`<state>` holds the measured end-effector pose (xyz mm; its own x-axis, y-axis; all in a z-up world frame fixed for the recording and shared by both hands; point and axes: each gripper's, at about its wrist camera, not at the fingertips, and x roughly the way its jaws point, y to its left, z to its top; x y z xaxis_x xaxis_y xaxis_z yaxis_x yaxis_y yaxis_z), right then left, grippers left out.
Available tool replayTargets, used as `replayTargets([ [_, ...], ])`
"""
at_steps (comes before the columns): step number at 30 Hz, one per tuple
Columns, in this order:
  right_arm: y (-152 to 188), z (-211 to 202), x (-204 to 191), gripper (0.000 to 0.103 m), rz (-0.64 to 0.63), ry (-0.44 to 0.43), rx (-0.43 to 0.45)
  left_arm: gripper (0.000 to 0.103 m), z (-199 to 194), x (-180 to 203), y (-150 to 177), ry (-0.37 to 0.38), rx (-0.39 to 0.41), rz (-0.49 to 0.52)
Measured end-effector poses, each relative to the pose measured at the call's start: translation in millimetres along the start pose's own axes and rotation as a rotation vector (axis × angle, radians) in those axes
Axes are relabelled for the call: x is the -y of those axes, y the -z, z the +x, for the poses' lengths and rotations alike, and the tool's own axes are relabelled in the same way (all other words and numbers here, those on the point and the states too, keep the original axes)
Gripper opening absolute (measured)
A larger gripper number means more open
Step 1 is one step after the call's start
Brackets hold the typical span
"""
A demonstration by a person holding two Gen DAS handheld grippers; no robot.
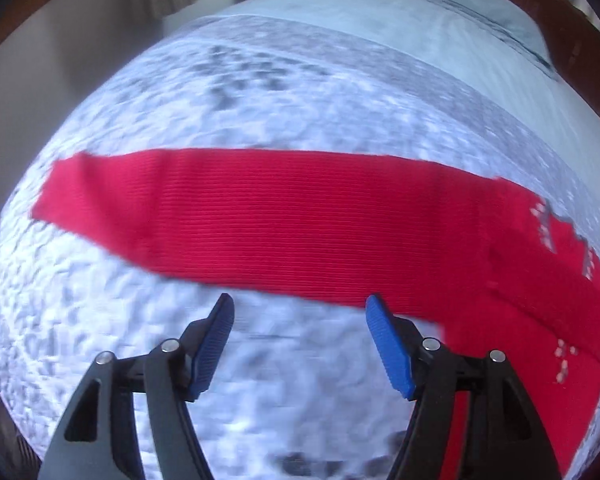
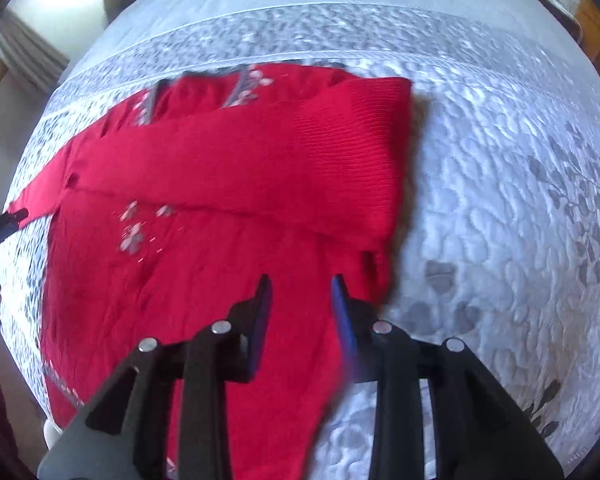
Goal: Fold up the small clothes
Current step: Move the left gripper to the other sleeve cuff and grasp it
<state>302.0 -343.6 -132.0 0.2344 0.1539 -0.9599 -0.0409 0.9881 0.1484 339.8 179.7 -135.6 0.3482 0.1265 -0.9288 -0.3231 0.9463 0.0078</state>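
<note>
The red sweater (image 2: 228, 184) lay flat on the quilted bed (image 2: 500, 200), one sleeve folded across its body. The left gripper (image 1: 300, 312) stood wide apart, holding nothing. The right gripper (image 2: 300, 292) was partly apart above the sweater; contact was unclear through blur.

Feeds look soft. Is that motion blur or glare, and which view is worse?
Left wrist: bedspread smeared near the open left tongs, red sweater ribbing sharp. Right wrist: sweater's flower print and right tongs blurred; bright window glare top left.
</note>
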Motion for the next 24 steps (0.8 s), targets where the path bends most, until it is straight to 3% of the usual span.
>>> replayTargets([
  [7,6.2,11.6,-41.4,0.034,-0.086,-0.003,-0.028,0.070,0.5,-130.4,-21.3,-0.098,-0.008,-0.233],
  [12,4.7,16.8,-52.5,0.034,-0.110,0.002,-0.038,0.070,22.1,-188.9,-32.9,-0.071,-0.033,-0.363],
  [17,4.5,22.6,-59.0,0.034,-0.124,0.021,-0.049,0.070,37.7,-198.9,-46.1,-0.005,-0.012,-0.412],
  [24,2.5,28.0,-63.9,0.037,-0.133,0.020,-0.051,0.069,57.6,-194.3,-69.0,-0.005,0.002,-0.425],
])
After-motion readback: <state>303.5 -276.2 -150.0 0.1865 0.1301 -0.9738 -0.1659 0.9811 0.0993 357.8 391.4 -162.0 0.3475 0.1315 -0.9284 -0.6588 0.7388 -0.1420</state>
